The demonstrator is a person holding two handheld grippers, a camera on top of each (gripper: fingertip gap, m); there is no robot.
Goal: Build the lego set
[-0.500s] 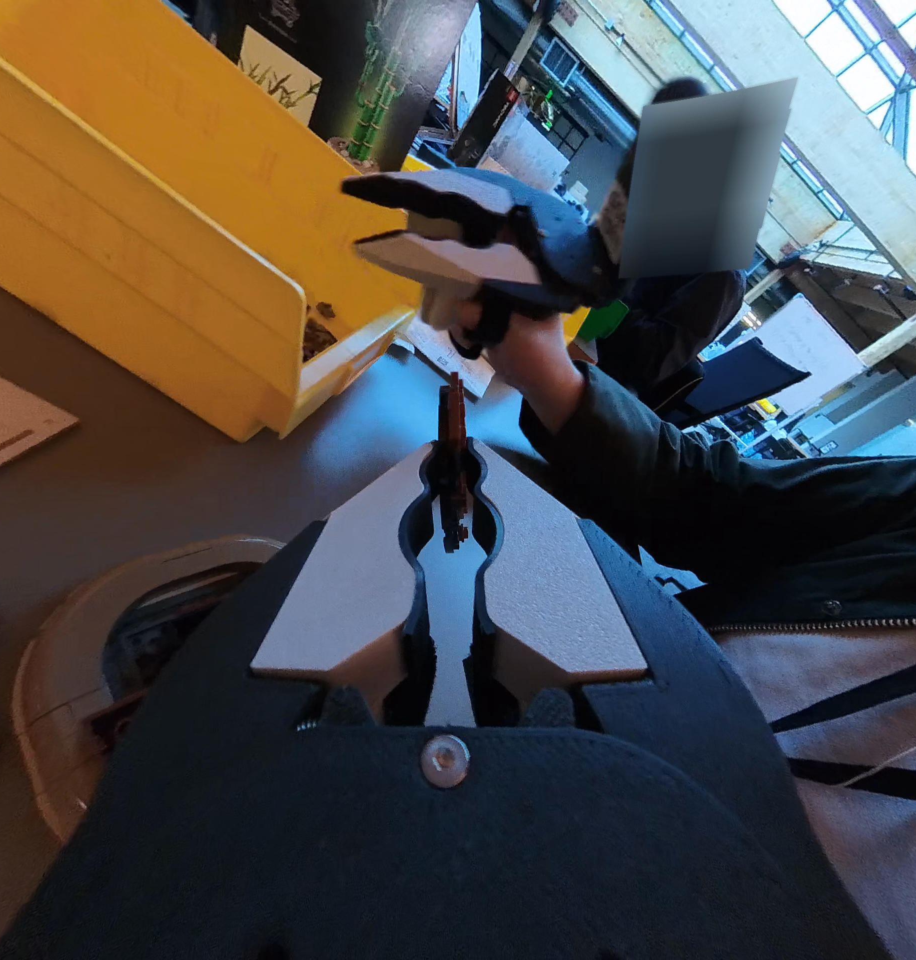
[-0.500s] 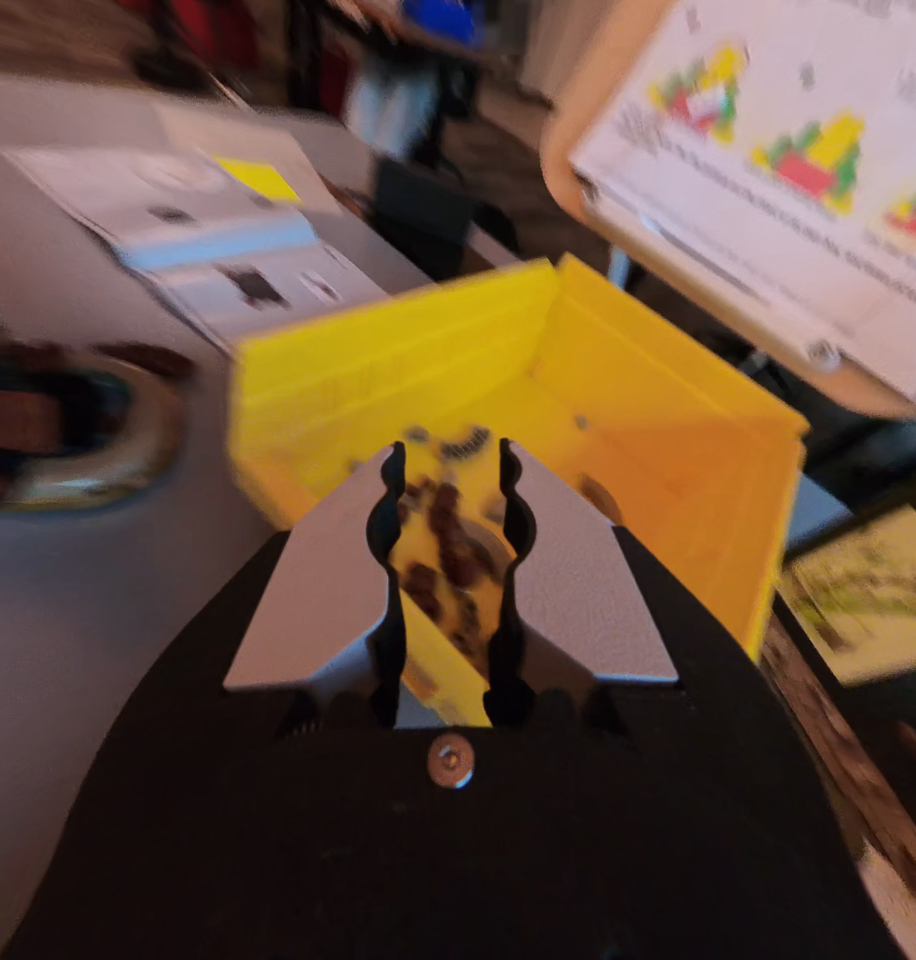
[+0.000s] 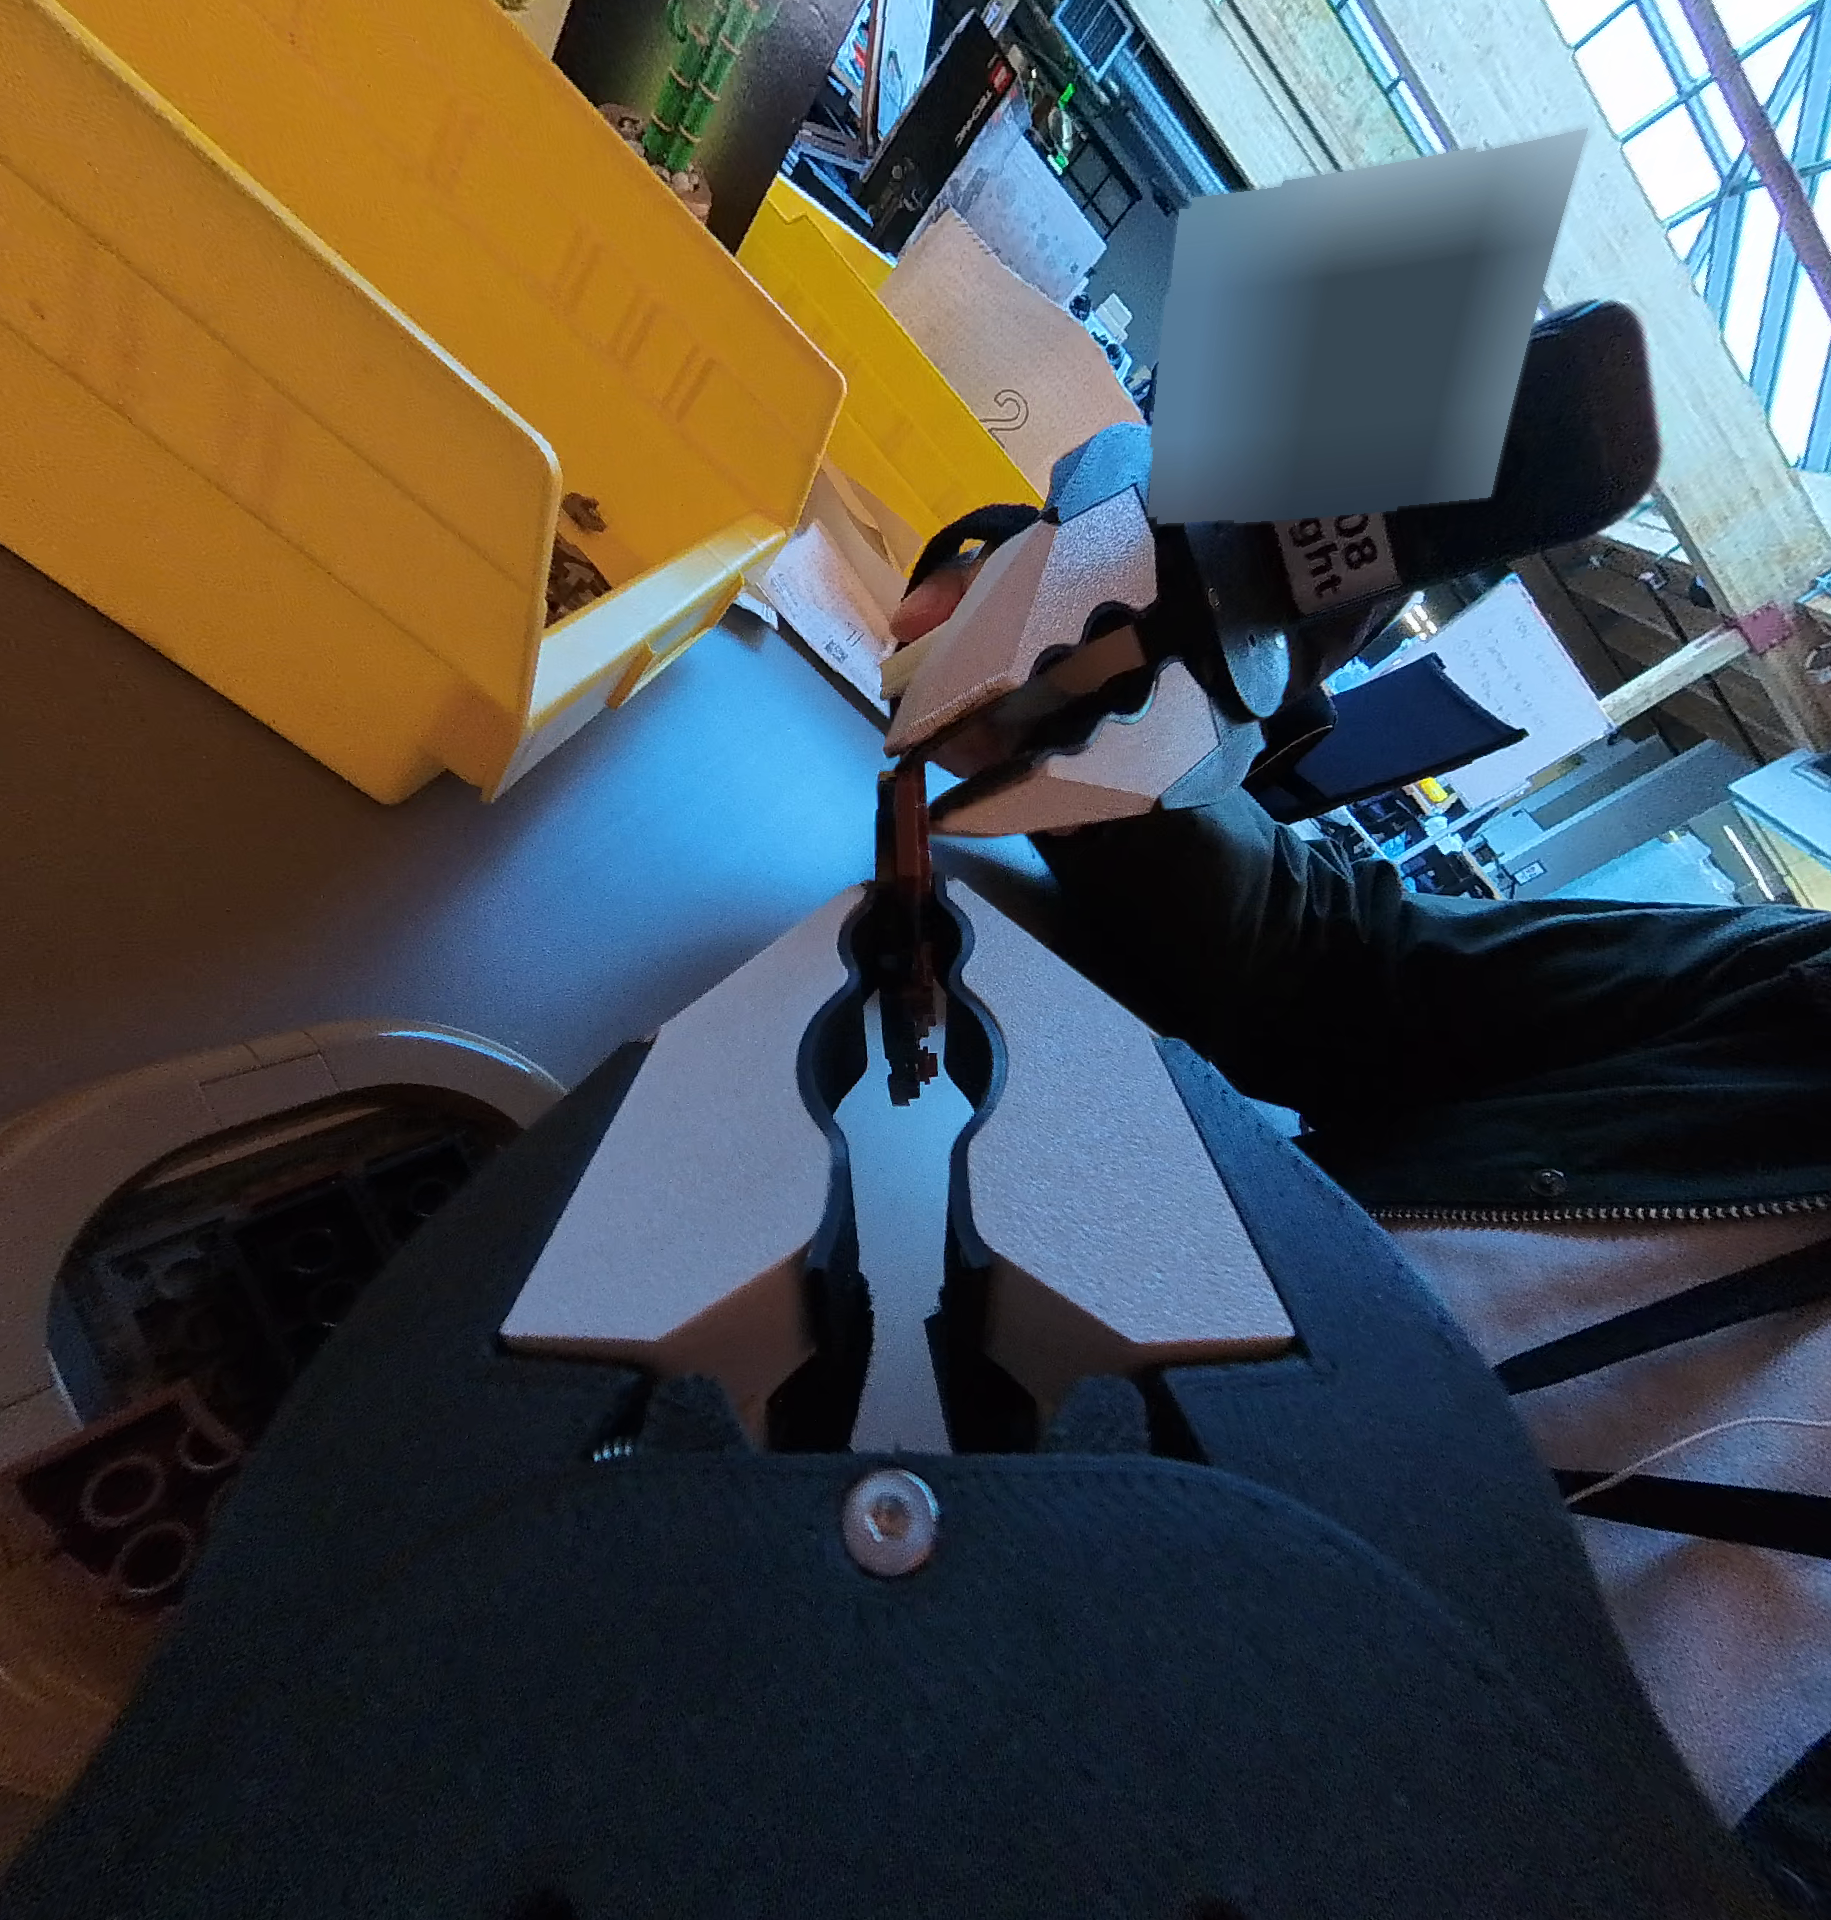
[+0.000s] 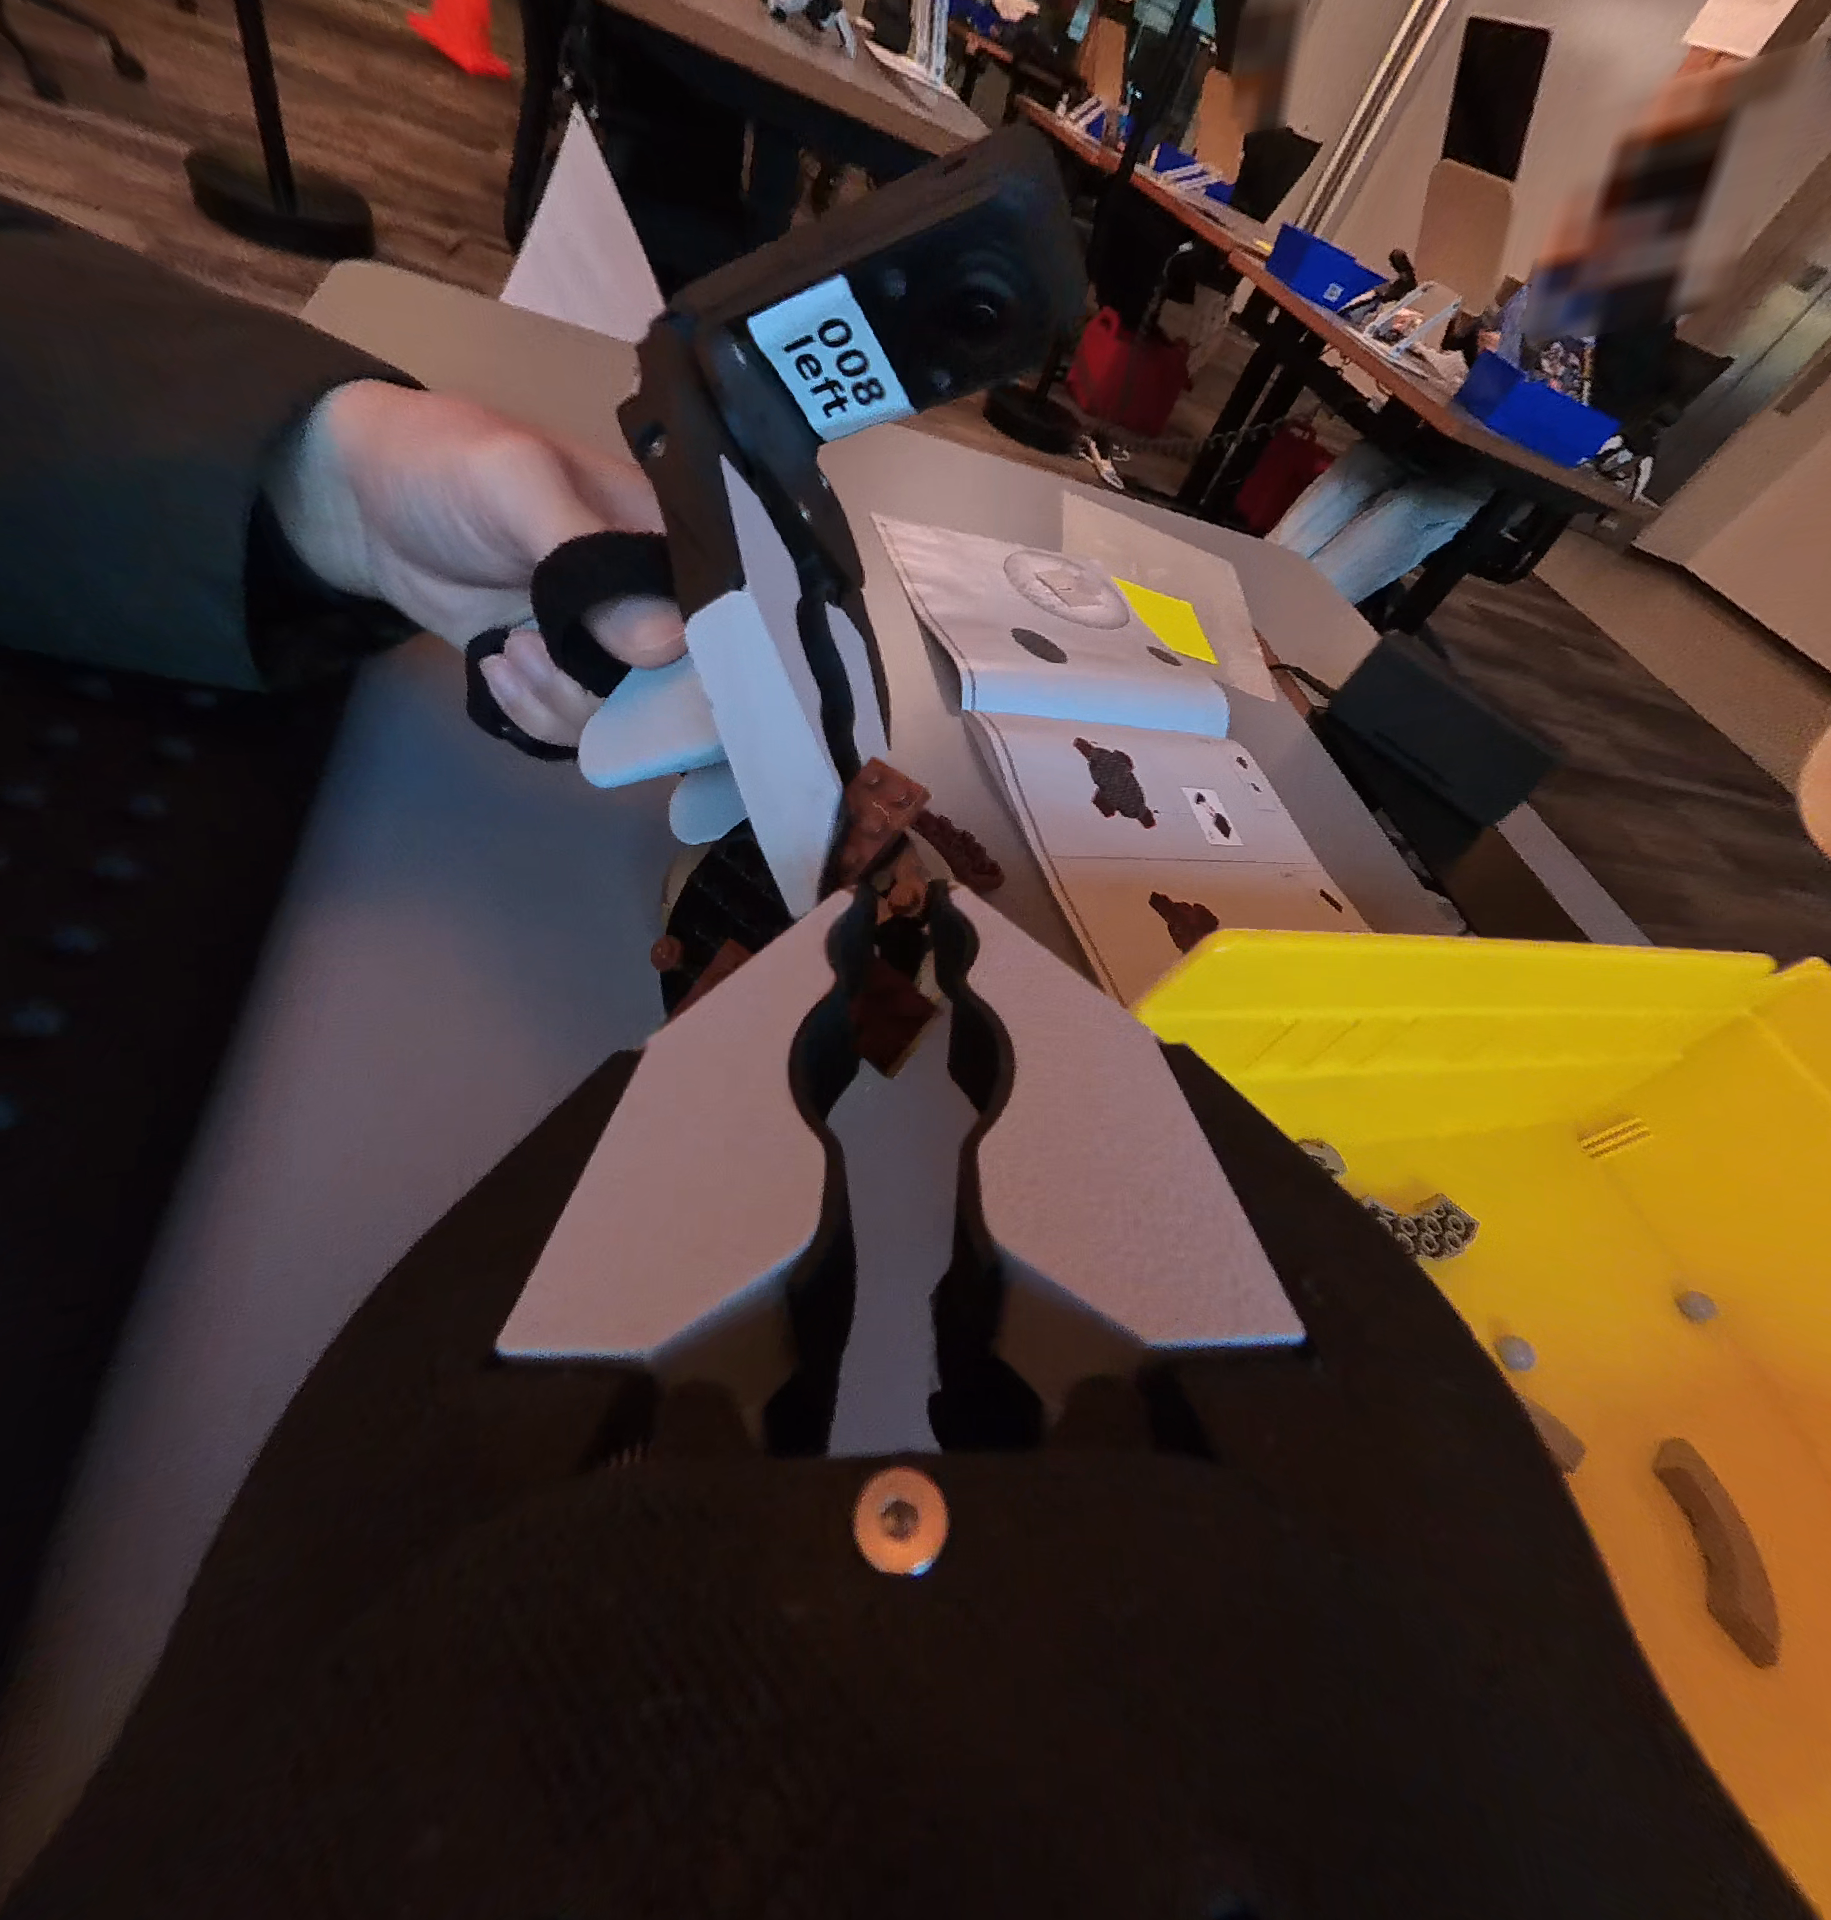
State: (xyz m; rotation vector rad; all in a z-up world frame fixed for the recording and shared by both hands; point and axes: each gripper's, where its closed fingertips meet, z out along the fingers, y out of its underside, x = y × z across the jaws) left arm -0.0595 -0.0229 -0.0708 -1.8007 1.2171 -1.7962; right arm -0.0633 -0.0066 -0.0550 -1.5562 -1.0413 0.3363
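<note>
My left gripper (image 3: 903, 914) is shut on a thin brown lego assembly (image 3: 903, 831), which it holds edge-on above the grey table (image 3: 267, 883). My right gripper (image 3: 919, 784) comes in from above right and its tips meet the top end of that assembly. In the right wrist view, my right gripper (image 4: 898, 914) is shut on a dark brown lego piece (image 4: 895, 1013). That piece sits against the studded brown plate (image 4: 885, 805) held in the left gripper (image 4: 838, 821). A person's hand (image 4: 454, 520) holds the left gripper.
A yellow bin (image 3: 371, 364) with loose brown pieces stands at the back left, and it also shows in the right wrist view (image 4: 1513, 1122). A white round pot build (image 3: 298, 1060) and a dark brown brick (image 3: 111, 1496) lie near left. An open instruction booklet (image 4: 1129, 748) lies beyond the grippers.
My right gripper has moved from over the yellow bin to the left gripper's assembly and now grips a brown piece. The left gripper has kept its hold.
</note>
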